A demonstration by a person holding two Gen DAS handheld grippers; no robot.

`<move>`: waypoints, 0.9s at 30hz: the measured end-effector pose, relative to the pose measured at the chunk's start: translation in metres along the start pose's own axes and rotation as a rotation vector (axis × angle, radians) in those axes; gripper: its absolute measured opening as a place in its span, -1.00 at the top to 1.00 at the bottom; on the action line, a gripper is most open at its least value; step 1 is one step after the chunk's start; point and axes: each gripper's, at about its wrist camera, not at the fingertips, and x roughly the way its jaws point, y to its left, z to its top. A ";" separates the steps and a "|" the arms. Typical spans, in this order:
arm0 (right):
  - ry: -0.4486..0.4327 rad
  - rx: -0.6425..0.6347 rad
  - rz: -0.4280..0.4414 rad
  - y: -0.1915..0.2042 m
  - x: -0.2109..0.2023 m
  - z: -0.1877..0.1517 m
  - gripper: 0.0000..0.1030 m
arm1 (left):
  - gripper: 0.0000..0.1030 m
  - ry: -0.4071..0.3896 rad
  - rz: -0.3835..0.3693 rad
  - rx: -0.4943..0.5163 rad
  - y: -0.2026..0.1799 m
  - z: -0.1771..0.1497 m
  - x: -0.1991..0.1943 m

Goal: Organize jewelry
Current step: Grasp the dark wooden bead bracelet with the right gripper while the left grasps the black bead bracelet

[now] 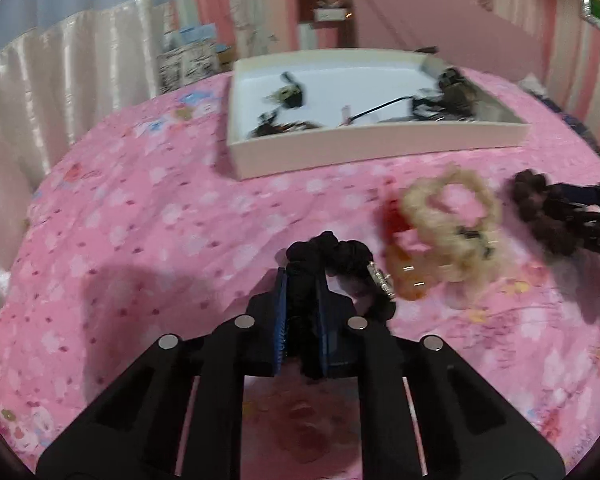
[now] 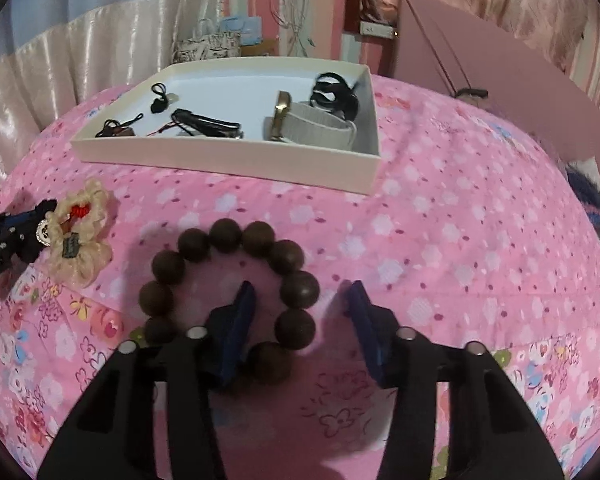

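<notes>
My left gripper (image 1: 302, 280) is shut on a black scrunchie (image 1: 340, 252) with a small silver charm, just over the pink floral bedspread (image 1: 140, 220). To its right lie a cream scrunchie (image 1: 452, 216), a red clip (image 1: 392, 216) and an amber clip (image 1: 408, 276). A bracelet of large brown wooden beads (image 2: 226, 236) lies flat in the right wrist view. My right gripper (image 2: 300, 288) stands open over the bracelet's right side. One finger is inside the ring and the other outside it, with two beads between them. Its pads are not pressing on the beads.
A shallow white box (image 2: 220, 156) sits farther back on the bed, holding black hair ties, cords and a grey-strapped watch (image 2: 316, 124). A pink lid (image 2: 480, 64) leans at the back right. Cream satin curtains (image 1: 60, 80) hang along the left.
</notes>
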 end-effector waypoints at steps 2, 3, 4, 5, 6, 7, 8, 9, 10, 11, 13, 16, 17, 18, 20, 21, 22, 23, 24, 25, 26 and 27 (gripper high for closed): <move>-0.001 0.006 0.006 -0.001 0.000 0.000 0.07 | 0.80 -0.045 -0.034 -0.013 -0.004 0.001 -0.009; 0.001 0.019 0.021 -0.004 0.000 0.000 0.06 | 0.80 -0.061 -0.051 -0.019 -0.005 0.003 -0.015; 0.003 0.027 0.031 -0.005 0.000 0.000 0.06 | 0.80 -0.085 -0.070 -0.016 -0.009 0.006 -0.023; 0.002 0.029 0.032 -0.005 0.000 0.000 0.06 | 0.80 -0.092 -0.074 0.000 -0.015 0.008 -0.026; 0.002 0.026 0.029 -0.005 0.000 0.000 0.06 | 0.80 -0.090 -0.072 0.026 -0.022 0.010 -0.026; 0.001 0.022 0.024 -0.004 -0.001 0.000 0.06 | 0.80 -0.074 -0.053 0.059 -0.030 0.011 -0.022; 0.001 0.020 0.021 -0.003 -0.001 0.000 0.06 | 0.81 -0.056 -0.032 0.081 -0.035 0.010 -0.017; 0.000 0.022 0.024 -0.004 -0.001 0.001 0.06 | 0.83 -0.039 -0.015 0.093 -0.037 0.008 -0.012; 0.000 0.027 0.030 -0.006 0.000 0.001 0.06 | 0.84 -0.028 -0.012 0.092 -0.039 0.009 -0.006; 0.000 0.033 0.036 -0.007 -0.001 0.001 0.06 | 0.84 -0.026 -0.048 0.070 -0.036 0.009 -0.004; 0.001 0.033 0.036 -0.007 0.000 0.001 0.06 | 0.85 -0.055 -0.143 0.024 -0.029 0.011 -0.011; 0.001 0.024 0.025 -0.005 0.000 0.001 0.05 | 0.85 -0.073 -0.215 0.012 -0.030 0.018 -0.018; 0.001 0.023 0.024 -0.004 0.000 0.001 0.05 | 0.85 -0.044 -0.218 0.015 -0.032 0.020 -0.013; 0.001 0.024 0.025 -0.005 0.000 0.001 0.05 | 0.85 -0.018 -0.224 0.015 -0.034 0.022 -0.006; 0.000 0.028 0.029 -0.005 -0.001 0.001 0.05 | 0.85 0.010 -0.226 0.012 -0.036 0.021 0.006; 0.000 0.029 0.030 -0.006 0.000 0.001 0.05 | 0.85 0.009 -0.209 0.014 -0.034 0.017 0.004; 0.000 0.030 0.032 -0.006 0.000 0.001 0.05 | 0.85 0.014 -0.209 0.010 -0.036 0.018 0.006; 0.000 0.031 0.033 -0.006 0.000 0.002 0.05 | 0.85 0.026 -0.208 0.008 -0.037 0.020 0.009; 0.000 0.030 0.032 -0.006 0.000 0.002 0.05 | 0.85 0.028 -0.191 0.013 -0.039 0.022 0.013; 0.000 0.030 0.031 -0.006 0.000 0.002 0.05 | 0.85 0.030 -0.175 0.020 -0.046 0.025 0.017; 0.000 0.029 0.028 -0.007 0.000 0.002 0.05 | 0.85 0.031 -0.166 0.029 -0.046 0.025 0.018; 0.000 0.027 0.025 -0.006 0.000 0.002 0.06 | 0.85 0.031 -0.156 0.034 -0.044 0.025 0.019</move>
